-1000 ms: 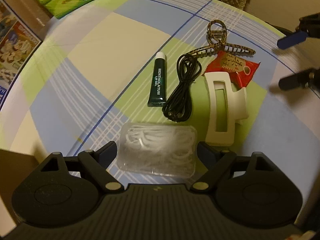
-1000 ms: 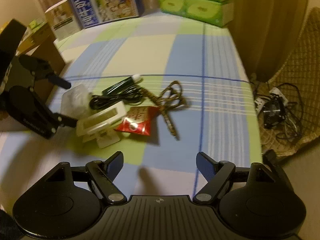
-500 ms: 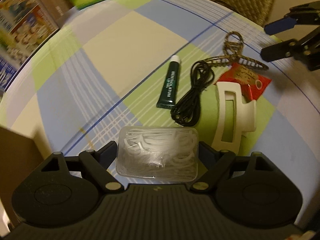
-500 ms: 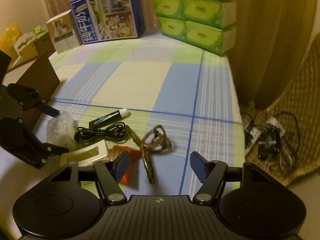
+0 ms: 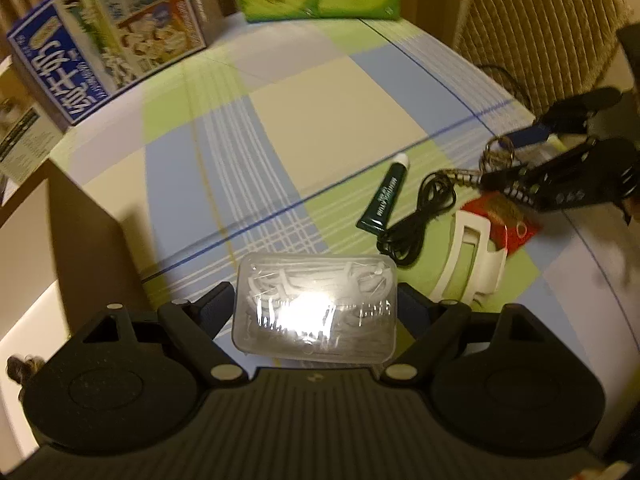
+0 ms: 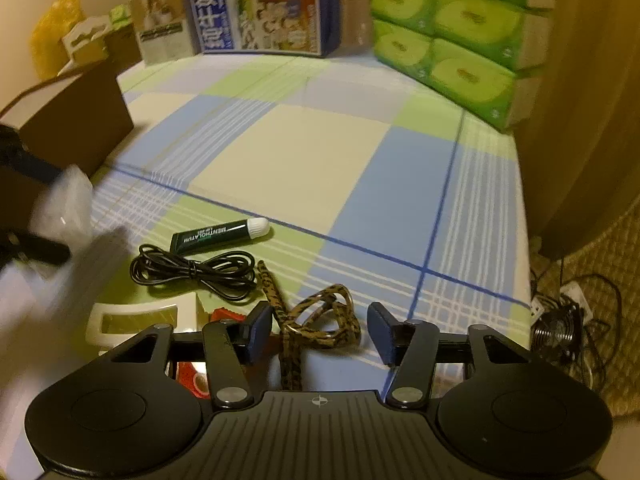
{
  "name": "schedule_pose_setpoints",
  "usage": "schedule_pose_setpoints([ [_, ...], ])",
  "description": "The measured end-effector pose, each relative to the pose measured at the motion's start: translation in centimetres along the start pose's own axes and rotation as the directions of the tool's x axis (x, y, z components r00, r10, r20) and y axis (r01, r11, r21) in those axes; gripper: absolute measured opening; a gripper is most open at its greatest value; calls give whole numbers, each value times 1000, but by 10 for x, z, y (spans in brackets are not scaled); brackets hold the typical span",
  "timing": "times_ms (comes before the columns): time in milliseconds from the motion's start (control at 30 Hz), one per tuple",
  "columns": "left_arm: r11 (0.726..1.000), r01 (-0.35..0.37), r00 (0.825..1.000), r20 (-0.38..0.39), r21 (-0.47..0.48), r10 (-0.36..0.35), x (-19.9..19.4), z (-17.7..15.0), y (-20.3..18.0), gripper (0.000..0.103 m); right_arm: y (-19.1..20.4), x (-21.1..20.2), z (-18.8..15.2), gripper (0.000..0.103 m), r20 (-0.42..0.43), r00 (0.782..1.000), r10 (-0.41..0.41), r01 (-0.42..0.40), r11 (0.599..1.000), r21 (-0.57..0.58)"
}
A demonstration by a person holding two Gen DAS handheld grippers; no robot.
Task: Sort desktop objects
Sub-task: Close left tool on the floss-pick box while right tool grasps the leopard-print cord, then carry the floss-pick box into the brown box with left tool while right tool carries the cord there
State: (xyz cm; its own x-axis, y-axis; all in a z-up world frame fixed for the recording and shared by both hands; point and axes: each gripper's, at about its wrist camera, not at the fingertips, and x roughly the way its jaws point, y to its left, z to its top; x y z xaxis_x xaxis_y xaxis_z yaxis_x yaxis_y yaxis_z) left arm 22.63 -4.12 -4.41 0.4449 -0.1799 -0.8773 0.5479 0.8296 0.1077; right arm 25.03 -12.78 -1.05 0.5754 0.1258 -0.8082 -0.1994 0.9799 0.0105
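Observation:
My left gripper (image 5: 316, 304) is shut on a clear plastic box of white floss picks (image 5: 316, 308) and holds it above the checked tablecloth. On the cloth lie a green lip-gel tube (image 5: 384, 196), a coiled black cable (image 5: 416, 216), a white hair claw (image 5: 472, 264), a red packet (image 5: 508, 220) and a leopard-print hair claw (image 6: 316, 320). My right gripper (image 6: 320, 328) is open, its fingers either side of the leopard claw. The tube (image 6: 220, 236), cable (image 6: 192, 270) and white claw (image 6: 136, 316) also show in the right wrist view.
A brown cardboard box (image 5: 68, 232) stands at the left edge of the table, also seen in the right wrist view (image 6: 68, 128). A blue picture carton (image 6: 264, 4) and green tissue packs (image 6: 448, 28) line the back. A wicker chair (image 5: 536, 28) and floor cables (image 6: 568, 320) are on the right.
My left gripper has lifted the floss box and swung left toward the cardboard box. My right gripper has moved down and forward over the leopard claw, still open.

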Motion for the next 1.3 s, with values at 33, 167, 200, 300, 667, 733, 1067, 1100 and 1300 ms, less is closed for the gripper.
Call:
schedule_pose_setpoints([
  [33,1000,-7,1000,6,-10,7,-4,0,2,84,2,3,0,43,-10,1000,-4,4,1000,-19],
  [167,999,-28,999,26,-39,29,-15,-2,7,84,8,8,-2,40,-14,1000,-23,22,998,-62],
  [200,998,-31,999,31,-45,33,-18,-2,8,84,9,7,-2,39,-13,1000,-24,23,998,-61],
  [300,997,-37,998,48,-62,40,-27,-4,11,84,9,2,-2,36,-4,1000,-23,22,998,-55],
  [667,995,-37,995,92,-88,45,-50,-11,15,84,15,-33,1,36,37,998,-58,59,998,-25],
  [733,995,-39,994,102,-93,49,-55,-13,16,84,17,-40,3,36,47,997,-60,61,998,-19],
  [1067,993,-34,988,146,-117,51,-85,-29,25,84,43,-77,12,36,94,996,-5,5,1000,3],
  [1100,992,-36,987,151,-123,54,-90,-31,27,84,48,-81,14,36,99,995,5,-6,1000,5],
  [1300,985,-48,982,174,-165,76,-112,-48,42,84,75,-100,25,36,133,988,83,-87,996,22],
])
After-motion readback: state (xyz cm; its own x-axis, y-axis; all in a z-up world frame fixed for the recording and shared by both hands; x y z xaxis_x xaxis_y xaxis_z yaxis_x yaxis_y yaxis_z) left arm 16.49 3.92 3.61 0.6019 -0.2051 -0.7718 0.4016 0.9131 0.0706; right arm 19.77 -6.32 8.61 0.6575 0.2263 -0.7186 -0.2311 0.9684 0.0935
